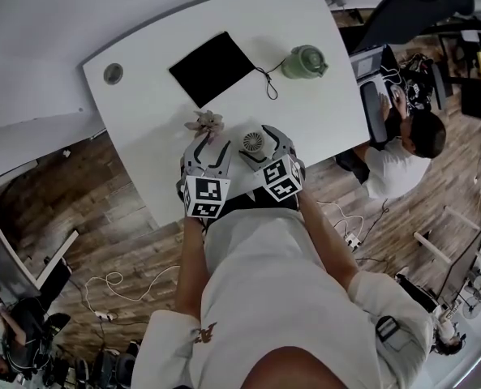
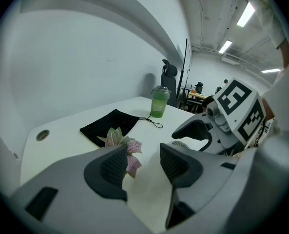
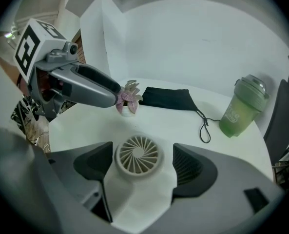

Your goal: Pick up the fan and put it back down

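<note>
A small round white fan (image 1: 252, 143) lies flat on the white table (image 1: 313, 108) near its front edge. My right gripper (image 3: 144, 165) is open around it: the fan (image 3: 138, 155) sits between the pads, close against the left pad and with a gap to the right one. My left gripper (image 2: 143, 165) hovers just left of it, open, with only bare table between its jaws. Its fingers (image 3: 93, 89) show in the right gripper view, reaching toward a little pink-leaved plant (image 3: 128, 97).
The potted plant (image 1: 205, 122) stands just beyond the left gripper (image 1: 213, 146). Farther back lie a black drawstring pouch (image 1: 212, 67) and a green lidded cup (image 1: 303, 61). A cable hole (image 1: 113, 74) is at the table's left end. A person (image 1: 402, 148) sits at the right.
</note>
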`<act>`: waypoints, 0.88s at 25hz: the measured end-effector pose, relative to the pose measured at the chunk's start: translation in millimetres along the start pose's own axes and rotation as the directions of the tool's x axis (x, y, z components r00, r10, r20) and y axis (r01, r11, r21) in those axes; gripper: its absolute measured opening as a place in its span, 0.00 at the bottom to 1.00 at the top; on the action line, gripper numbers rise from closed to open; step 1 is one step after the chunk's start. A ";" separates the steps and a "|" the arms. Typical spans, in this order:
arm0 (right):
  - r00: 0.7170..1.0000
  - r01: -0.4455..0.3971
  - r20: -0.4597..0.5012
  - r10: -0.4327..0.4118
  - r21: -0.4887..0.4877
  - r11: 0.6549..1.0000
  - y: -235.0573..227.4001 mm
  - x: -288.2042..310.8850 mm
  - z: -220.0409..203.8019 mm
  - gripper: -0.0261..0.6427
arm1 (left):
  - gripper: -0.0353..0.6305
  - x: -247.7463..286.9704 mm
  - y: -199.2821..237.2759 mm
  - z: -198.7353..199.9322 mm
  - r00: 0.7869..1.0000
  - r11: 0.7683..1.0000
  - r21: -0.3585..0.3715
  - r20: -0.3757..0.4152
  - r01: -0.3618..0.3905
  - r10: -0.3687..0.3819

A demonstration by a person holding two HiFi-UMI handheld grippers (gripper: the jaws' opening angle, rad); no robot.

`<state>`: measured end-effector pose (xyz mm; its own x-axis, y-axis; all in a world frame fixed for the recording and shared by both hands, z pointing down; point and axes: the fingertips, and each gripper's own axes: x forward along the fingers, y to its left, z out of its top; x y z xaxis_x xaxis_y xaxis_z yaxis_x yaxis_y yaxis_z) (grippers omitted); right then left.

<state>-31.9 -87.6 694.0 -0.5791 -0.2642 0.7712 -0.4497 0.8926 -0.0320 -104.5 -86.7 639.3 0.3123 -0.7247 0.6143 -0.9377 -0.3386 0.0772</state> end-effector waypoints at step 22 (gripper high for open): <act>0.998 -0.036 -0.053 0.038 0.042 0.998 1.0 19.4 -18.2 0.59 | 0.36 4.4 -7.6 -5.1 1.000 1.000 0.020 -0.011 0.023 -0.023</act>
<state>-31.2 -85.2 720.5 -0.5589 -0.2099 0.8022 -0.4567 0.8854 -0.0865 -96.7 -84.2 645.4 0.3317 -0.7103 0.6209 -0.9271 -0.3671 0.0754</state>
